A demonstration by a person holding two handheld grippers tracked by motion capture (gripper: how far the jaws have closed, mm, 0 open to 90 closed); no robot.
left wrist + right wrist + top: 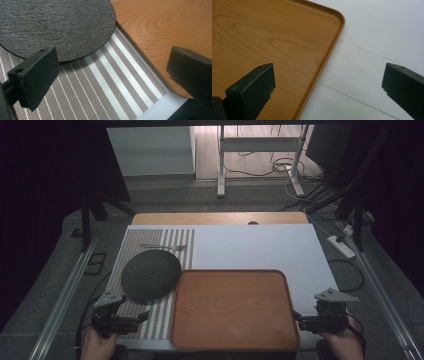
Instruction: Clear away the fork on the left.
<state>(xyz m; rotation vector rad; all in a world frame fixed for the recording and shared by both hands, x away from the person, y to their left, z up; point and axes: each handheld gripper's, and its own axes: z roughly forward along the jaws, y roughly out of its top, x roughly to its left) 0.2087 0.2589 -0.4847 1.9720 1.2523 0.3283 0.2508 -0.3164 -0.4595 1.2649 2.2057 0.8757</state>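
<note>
**A:** ok so both claws are empty right now. Left claw point(134, 319) has its jaws wide apart, low over the striped placemat point(105, 95) near the front edge of the desk point(260, 250). Right claw point(300, 321) is spread the same way, with one jaw over the right rim of the wooden tray point(274, 45) and the other over bare white desk.

**B:** so nothing grabbed. What step would you call this?

**A:** I'd say the start, claws parked at either side of the tray and lining up. The left one is closest to the dark round plate point(57, 27), which lies flat on the placemat just left of the tray, its edge close to the tray's rim.

**B:** what does the next move need then?

**A:** my guess: the left claw slides forward and gets one jaw under the plate's rim. It's thin and lies flush, so a low, shallow angle is needed. The tray is empty, so there's plenty of room.

**B:** how does the plate look?

**A:** matte, slate-like grain, thin edge. There's also a fork point(165, 247) beyond it on the mat.
</note>
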